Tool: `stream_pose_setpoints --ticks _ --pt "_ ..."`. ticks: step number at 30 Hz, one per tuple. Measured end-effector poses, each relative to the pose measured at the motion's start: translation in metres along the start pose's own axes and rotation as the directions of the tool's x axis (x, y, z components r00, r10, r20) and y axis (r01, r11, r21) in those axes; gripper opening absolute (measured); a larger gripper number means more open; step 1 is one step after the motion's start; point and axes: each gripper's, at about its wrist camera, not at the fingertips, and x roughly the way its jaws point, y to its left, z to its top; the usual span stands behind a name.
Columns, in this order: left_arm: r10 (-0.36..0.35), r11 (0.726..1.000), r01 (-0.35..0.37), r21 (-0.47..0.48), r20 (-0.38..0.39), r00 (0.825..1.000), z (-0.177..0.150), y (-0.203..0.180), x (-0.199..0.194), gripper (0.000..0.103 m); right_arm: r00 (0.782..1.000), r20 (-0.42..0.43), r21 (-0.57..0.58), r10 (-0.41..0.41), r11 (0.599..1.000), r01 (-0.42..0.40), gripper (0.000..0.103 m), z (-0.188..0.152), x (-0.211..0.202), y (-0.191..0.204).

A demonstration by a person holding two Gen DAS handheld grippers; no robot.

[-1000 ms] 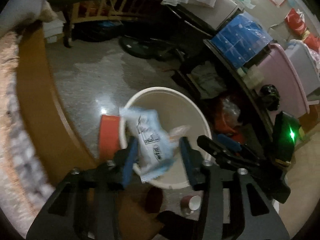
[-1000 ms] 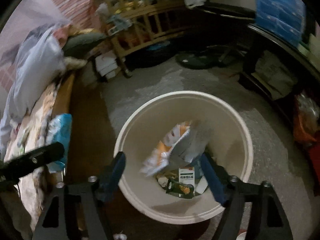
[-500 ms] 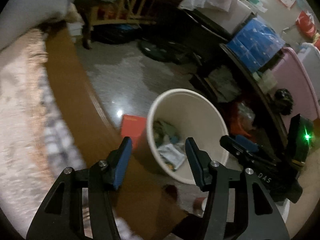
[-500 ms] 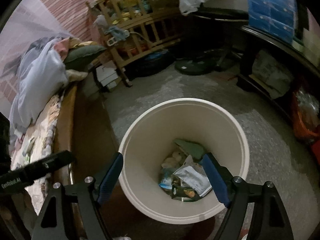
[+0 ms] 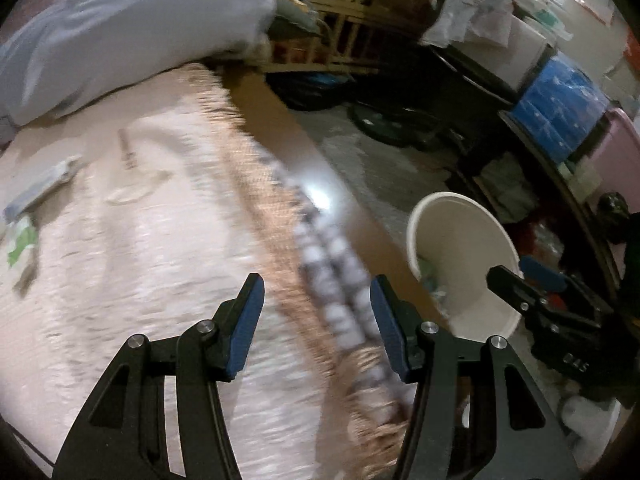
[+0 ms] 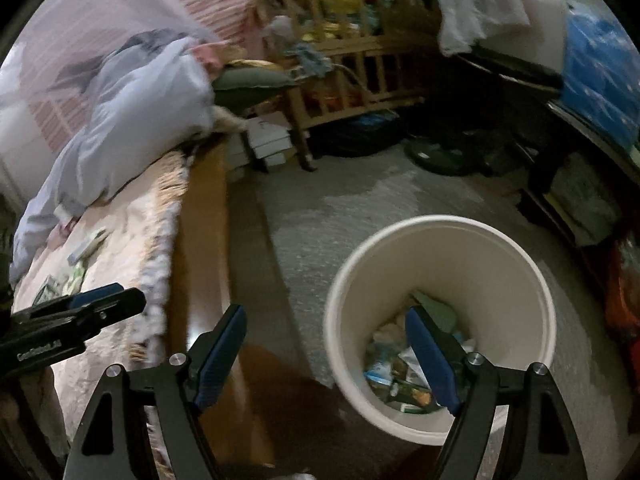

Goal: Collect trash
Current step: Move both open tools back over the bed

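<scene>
A cream bucket (image 6: 440, 240) stands on the floor beside the bed with several wrappers (image 6: 400, 364) in its bottom; it also shows in the left wrist view (image 5: 460, 216). My left gripper (image 5: 316, 292) is open and empty above the bed's fringed edge. My right gripper (image 6: 326, 320) is open and empty just left of the bucket. More trash lies on the bed: a flat packet (image 5: 40, 188) and a green-white wrapper (image 5: 22, 240), also seen from the right wrist (image 6: 86, 246).
The bed has a beige blanket (image 5: 140, 240) and a wooden side rail (image 6: 204, 248). A grey pillow (image 5: 120, 32) lies at its head. A wooden crib (image 6: 352, 60), a dark shelf (image 5: 540, 152) and clutter ring the grey floor (image 6: 340, 200).
Both grippers let their wrappers fall into the bucket. Both have since swung left, the left one from over the bucket to over the bed.
</scene>
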Motion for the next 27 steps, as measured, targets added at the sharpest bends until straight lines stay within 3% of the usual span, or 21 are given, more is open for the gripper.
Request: stream_pose_setpoints --ticks 9,16,21,27 --pt "0.098 0.992 -0.096 -0.084 0.018 0.995 -0.018 0.073 -0.029 0.054 0.996 -0.021 -0.115 0.091 0.989 -0.093 0.079 -0.006 0.013 0.078" --pt "0.177 0.968 -0.171 -0.181 0.019 0.984 -0.032 0.144 -0.055 0.054 0.981 -0.071 -0.184 0.181 0.964 -0.191 0.079 -0.012 0.028 0.142" --pt "0.244 0.943 -0.232 -0.240 0.024 0.969 -0.043 0.201 -0.081 0.054 0.966 -0.123 -0.248 0.226 0.936 -0.251 0.079 -0.018 0.041 0.191" --pt "0.340 0.884 -0.309 -0.351 0.029 0.940 -0.049 0.283 -0.117 0.054 0.939 -0.191 -0.313 0.286 0.889 -0.335 0.079 -0.026 0.054 0.254"
